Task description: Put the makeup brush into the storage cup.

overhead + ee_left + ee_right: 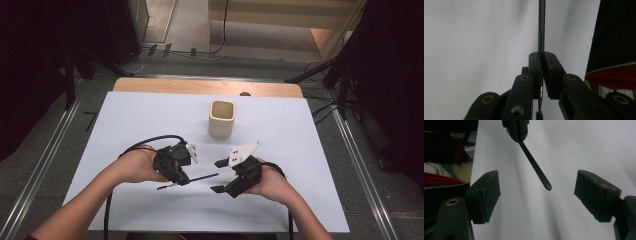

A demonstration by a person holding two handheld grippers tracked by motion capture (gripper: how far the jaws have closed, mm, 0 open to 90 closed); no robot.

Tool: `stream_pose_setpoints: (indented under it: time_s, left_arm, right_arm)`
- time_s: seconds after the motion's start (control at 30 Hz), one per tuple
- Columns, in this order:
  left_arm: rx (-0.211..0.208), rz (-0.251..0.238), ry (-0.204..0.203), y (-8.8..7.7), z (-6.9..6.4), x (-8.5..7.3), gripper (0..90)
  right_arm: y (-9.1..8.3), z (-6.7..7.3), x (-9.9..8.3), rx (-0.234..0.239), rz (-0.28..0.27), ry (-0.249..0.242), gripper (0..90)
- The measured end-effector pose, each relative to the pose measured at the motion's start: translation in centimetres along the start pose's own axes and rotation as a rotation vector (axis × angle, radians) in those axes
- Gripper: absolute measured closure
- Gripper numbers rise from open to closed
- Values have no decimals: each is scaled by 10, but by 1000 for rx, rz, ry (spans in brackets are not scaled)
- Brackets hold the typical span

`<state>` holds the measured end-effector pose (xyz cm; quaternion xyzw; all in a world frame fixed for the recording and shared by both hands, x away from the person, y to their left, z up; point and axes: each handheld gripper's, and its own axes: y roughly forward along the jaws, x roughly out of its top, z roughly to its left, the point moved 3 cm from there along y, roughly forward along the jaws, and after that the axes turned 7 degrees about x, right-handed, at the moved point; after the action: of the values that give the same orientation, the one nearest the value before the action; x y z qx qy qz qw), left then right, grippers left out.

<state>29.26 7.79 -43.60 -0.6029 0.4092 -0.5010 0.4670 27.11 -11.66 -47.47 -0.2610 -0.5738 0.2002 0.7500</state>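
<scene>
— Brush (189, 180): where is it held?
— It is clamped in the left gripper (181, 178) above the white table (125, 125); the right gripper (218, 176) is kept spread wide, nothing gripped, just beside the brush tip.

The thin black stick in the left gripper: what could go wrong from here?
The left gripper pinches the thin black stick at one narrow spot, so it may pivot or slip if nudged. The right gripper stands open with the stick's free end between its pads, untouched; closing off-centre could knock it aside. The cup is far off, so a hurried move might drop the stick.
</scene>
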Motion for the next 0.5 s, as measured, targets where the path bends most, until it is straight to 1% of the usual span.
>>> stream_pose_setpoints:
  time_s: [0.07, 0.1, 0.13, 0.17, 0.2, 0.23, 0.27, 0.33, 0.37, 0.4, 0.5]
  left_arm:
    - [-4, 6, 5, 1, -1, 1, 850]
    - [-5, 14, 16, 1, -1, 1, 850]
    - [-11, 13, 18, 1, -2, 1, 851]
    - [-3, 14, 38, 1, -3, 1, 851]
    - [-8, 21, 28, 1, -2, 1, 851]
    - [5, 22, 28, 2, -2, 1, 851]
    - [3, 28, 25, 2, -1, 0, 851]
    - [6, 29, 33, 1, 0, 1, 851]
    - [-5, 29, 24, 2, 1, 1, 851]
    - [-3, 33, 28, 2, 1, 2, 851]
    - [-6, 46, 33, 4, 0, 5, 851]
  right_arm:
    - [2, 0, 2, 6, 2, -2, 228]
    - [3, 0, 3, 5, 5, -7, 232]
    - [4, 0, 3, 3, 5, -8, 237]
    - [5, 1, 4, -2, 9, -16, 251]
    - [6, 0, 5, -11, 12, -24, 258]
    - [8, 1, 6, -10, 17, -24, 258]
    - [10, 1, 7, -3, 17, -31, 262]
    - [13, 2, 8, 2, 23, -38, 271]
    - [15, 3, 9, 8, 25, -39, 279]
    - [16, 3, 9, 10, 29, -49, 283]
    - [17, 2, 9, 15, 35, -35, 311]
